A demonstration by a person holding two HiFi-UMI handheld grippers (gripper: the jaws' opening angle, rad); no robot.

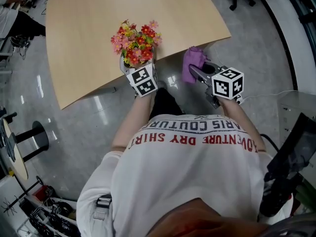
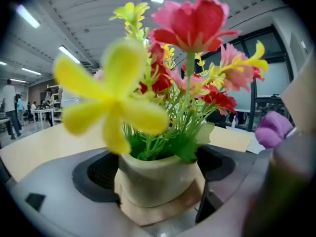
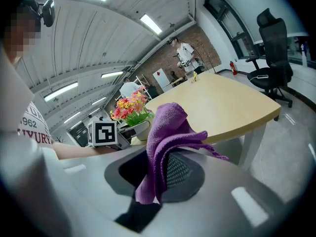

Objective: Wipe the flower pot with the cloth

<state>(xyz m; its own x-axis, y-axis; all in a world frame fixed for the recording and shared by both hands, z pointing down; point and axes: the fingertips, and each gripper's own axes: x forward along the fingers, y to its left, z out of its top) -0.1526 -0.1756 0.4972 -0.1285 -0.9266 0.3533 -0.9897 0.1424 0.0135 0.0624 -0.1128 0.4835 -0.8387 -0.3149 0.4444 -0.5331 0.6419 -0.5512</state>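
A cream flower pot [image 2: 158, 181] full of red, pink and yellow artificial flowers [image 1: 137, 42] stands near the front edge of the wooden table [image 1: 98, 14]. My left gripper [image 1: 138, 62] reaches around it with jaws wide, and the pads lie against both sides of the pot. The right gripper [image 1: 195, 70] hangs beside the table's edge, to the right of the pot, shut on a purple cloth [image 1: 192, 63]. In the right gripper view the cloth [image 3: 165, 142] bunches up above the jaws, and the pot [image 3: 140, 128] shows farther left.
The table ends at a rounded corner [image 1: 224, 33] just beyond the cloth, with grey floor below. A black office chair [image 3: 274, 43] stands past the table's far side. A person [image 3: 185, 53] stands at the back of the room. Black equipment [image 1: 291, 157] sits at my right.
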